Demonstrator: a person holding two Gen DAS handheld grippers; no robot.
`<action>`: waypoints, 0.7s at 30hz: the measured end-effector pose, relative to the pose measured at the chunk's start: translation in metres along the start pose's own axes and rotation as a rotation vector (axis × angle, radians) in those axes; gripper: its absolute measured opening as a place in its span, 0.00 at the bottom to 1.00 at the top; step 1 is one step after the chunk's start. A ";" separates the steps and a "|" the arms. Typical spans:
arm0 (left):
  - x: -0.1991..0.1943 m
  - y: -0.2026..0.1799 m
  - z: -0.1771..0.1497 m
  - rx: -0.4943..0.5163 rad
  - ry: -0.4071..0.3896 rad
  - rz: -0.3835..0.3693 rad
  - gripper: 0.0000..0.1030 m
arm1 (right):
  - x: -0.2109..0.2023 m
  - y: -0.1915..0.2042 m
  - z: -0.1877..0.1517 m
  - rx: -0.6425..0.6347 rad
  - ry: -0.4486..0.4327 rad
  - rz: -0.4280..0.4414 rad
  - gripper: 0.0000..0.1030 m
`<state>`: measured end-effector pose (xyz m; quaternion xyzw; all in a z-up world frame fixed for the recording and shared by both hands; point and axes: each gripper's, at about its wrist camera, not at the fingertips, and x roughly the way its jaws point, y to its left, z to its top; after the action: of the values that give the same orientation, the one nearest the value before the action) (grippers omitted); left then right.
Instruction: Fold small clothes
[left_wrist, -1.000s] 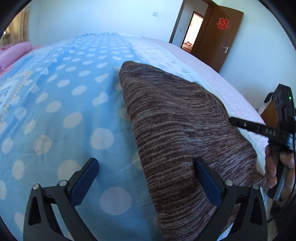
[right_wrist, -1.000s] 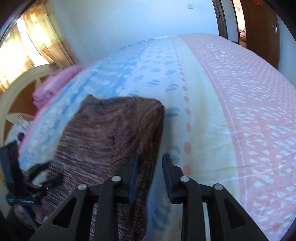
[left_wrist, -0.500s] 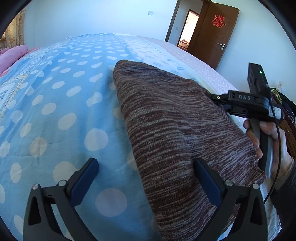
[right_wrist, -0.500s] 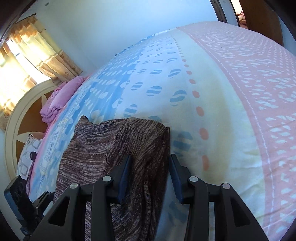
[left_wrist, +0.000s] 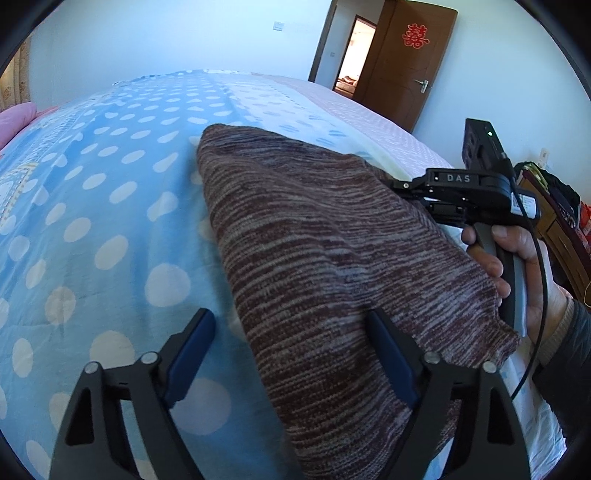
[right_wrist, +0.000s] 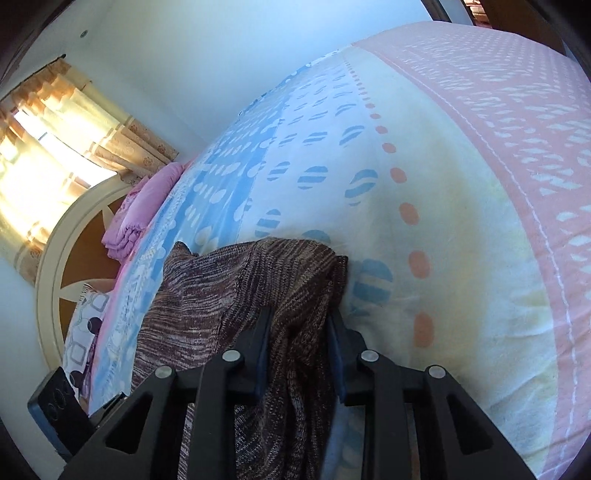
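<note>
A brown-and-grey striped knit garment (left_wrist: 314, 240) lies folded on the bed and runs down to the near edge. My left gripper (left_wrist: 291, 350) hovers over its near left border. Its jaws are closing but still wide: the right finger (left_wrist: 391, 358) rests on the knit and the left finger (left_wrist: 192, 347) stands over bare bedcover. My right gripper (right_wrist: 300, 339) is closing on a bunched fold at the far right corner of the garment (right_wrist: 221, 288), with cloth filling the gap between both pads. In the left wrist view a hand holds that right gripper (left_wrist: 397, 183) at the garment's right edge.
The bedcover (left_wrist: 92, 221) is blue with pale dots, turning cream and pink (right_wrist: 517, 147) to the right. Folded pink bedding (right_wrist: 136, 214) lies by the round headboard (right_wrist: 55, 266). A brown door (left_wrist: 406, 66) and low furniture (left_wrist: 561, 229) stand beyond the bed's right side.
The right gripper came in to the garment's right corner, turned, and narrowed its jaws around a fold of cloth. The left gripper's jaws drew in somewhat while staying in place.
</note>
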<state>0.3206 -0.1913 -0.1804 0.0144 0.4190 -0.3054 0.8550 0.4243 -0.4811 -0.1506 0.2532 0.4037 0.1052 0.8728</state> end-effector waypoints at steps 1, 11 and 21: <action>-0.001 -0.001 0.000 0.005 0.001 -0.007 0.76 | 0.000 0.003 -0.001 -0.009 0.000 -0.009 0.23; -0.010 -0.023 0.001 0.053 0.004 0.028 0.36 | -0.008 0.024 -0.009 -0.035 -0.035 -0.118 0.17; -0.043 -0.043 -0.004 0.109 -0.018 0.093 0.30 | -0.052 0.062 -0.025 -0.075 -0.107 -0.090 0.15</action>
<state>0.2752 -0.2028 -0.1414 0.0776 0.3929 -0.2878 0.8699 0.3724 -0.4399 -0.0981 0.2070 0.3634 0.0673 0.9059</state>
